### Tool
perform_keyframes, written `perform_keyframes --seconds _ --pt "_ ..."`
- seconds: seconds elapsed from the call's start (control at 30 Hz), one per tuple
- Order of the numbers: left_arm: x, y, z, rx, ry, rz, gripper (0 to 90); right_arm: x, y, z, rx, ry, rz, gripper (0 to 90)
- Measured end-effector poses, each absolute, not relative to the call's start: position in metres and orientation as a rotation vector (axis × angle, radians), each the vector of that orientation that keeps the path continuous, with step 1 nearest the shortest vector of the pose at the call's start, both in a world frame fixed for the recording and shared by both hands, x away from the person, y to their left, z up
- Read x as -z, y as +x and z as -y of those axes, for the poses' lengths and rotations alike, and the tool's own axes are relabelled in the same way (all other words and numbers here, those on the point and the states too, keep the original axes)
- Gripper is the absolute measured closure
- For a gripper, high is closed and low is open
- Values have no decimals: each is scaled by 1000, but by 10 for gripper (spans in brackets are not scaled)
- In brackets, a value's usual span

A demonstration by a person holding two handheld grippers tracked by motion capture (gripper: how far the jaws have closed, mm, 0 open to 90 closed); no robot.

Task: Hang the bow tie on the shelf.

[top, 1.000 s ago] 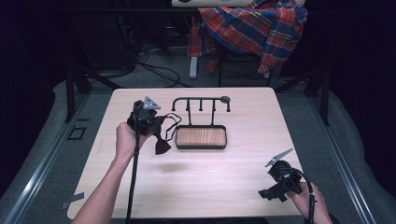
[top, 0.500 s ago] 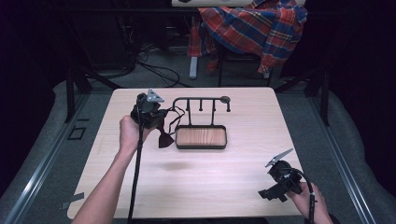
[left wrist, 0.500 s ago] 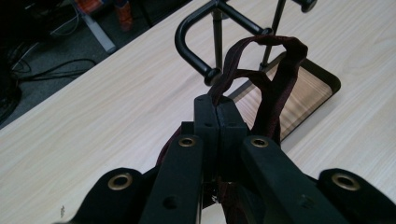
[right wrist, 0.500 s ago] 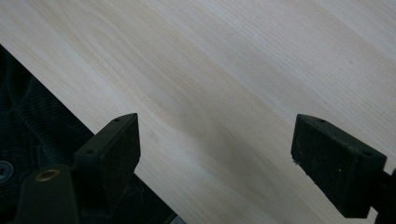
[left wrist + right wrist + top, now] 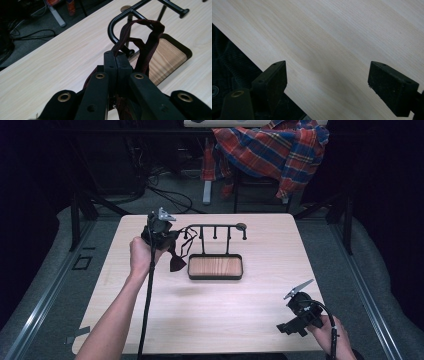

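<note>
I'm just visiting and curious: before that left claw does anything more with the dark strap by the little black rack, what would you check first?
1. Left gripper clamped on the dark strap: ok, jaws shut on it.
2. Strap loop over the rack's arm: cannot tell, it sits near the curved end.
3. Rack upright on its wooden tray: ok.
4. Right gripper out of the way: ok, open, near the table's front edge.
5. Strap's lower end free: cannot tell.

The left gripper (image 5: 172,245) has carried the dark strap (image 5: 147,47) toward the rack (image 5: 215,227).
</note>
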State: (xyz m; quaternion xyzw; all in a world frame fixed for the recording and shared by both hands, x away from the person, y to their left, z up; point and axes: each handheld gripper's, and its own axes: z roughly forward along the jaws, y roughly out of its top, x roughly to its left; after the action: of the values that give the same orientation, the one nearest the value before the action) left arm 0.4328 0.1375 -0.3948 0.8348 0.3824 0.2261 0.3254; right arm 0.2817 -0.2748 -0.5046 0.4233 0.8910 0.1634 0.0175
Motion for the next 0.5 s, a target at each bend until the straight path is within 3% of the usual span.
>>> perform_keyframes --seconds 0.5 --pt "406 450 -134 -638 2188 -1076 892 506 281 275 -534 1330 -2762 154"
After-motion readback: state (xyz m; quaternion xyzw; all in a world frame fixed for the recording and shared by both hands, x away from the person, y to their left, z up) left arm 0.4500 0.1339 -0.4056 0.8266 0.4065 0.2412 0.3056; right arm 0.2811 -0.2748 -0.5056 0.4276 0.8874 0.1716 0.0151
